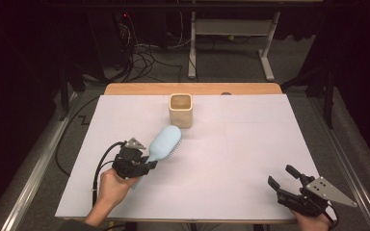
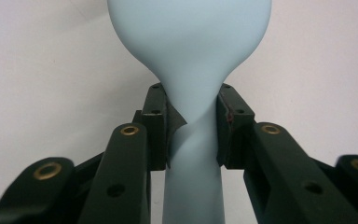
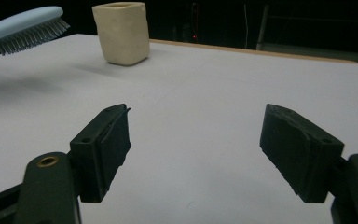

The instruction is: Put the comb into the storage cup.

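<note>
Pickup looks done: left claw [image 1: 147, 166] is clenched on the neck of the light-blue hairbrush [image 1: 165, 143], jaws pinching both sides of the handle just below the head, as the left claw view shows [image 2: 193, 121]. Brush is lifted off the bench [image 1: 231, 159]; in the right claw view it hangs in the air w/ bristles facing down and a shadow on the white sheet under it [image 3: 25, 23]. Head points toward the cream cup [image 1: 180, 109], which stands upright at the far middle of the bench, near the brush tip but apart from it.

Right claw [image 1: 283, 177] sits at the near right corner, jaws spread wide, holding nothing, well apart from brush and cup.

Left to do, prob.: carry the brush the rest of the way to the cup, tip it so one end goes in, let go. Cup looks empty from above, so placement hasn't started.
</note>
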Demonstrator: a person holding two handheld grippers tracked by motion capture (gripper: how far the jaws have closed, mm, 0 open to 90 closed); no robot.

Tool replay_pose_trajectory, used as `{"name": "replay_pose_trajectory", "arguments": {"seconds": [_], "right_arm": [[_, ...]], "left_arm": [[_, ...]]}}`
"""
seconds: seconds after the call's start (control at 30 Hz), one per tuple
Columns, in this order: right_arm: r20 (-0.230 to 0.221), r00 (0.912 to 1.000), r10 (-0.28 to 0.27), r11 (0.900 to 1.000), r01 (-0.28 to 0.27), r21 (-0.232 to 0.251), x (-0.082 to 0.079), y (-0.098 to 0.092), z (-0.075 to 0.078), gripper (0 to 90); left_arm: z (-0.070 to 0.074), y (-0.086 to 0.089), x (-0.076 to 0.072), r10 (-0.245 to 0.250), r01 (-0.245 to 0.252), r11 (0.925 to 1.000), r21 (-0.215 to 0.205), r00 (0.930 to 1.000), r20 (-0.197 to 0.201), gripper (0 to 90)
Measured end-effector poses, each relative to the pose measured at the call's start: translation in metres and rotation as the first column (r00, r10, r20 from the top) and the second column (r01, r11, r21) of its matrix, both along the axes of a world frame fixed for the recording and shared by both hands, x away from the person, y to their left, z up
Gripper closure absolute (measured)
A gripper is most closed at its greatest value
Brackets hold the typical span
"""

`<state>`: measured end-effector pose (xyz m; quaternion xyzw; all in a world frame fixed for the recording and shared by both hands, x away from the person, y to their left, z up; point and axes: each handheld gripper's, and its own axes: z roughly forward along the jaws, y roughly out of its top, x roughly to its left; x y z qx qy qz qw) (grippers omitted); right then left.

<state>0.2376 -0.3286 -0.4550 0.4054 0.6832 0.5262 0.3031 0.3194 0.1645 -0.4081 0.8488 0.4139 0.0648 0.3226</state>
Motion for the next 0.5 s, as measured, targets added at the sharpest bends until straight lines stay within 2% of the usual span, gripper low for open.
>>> {"name": "replay_pose_trajectory", "arguments": {"seconds": [0.27, 0.5], "right_arm": [[-0.003, 0.9998, 0.017, 1.0, -0.017, 0.014, 0.0, 0.006, 0.003, 22.8], [-0.028, 0.9987, 0.043, 0.999, -0.042, 0.026, 0.001, 0.009, 0.006, 20.7]], "left_arm": [[0.0, -0.001, -0.009, -0.02, 0.02, 0.9998, -0.004, 0.9997, 0.011, 69.4], [0.0, -0.006, -0.015, -0.04, 0.04, 0.999, -0.017, 0.9989, 0.023, 69.4]]}}
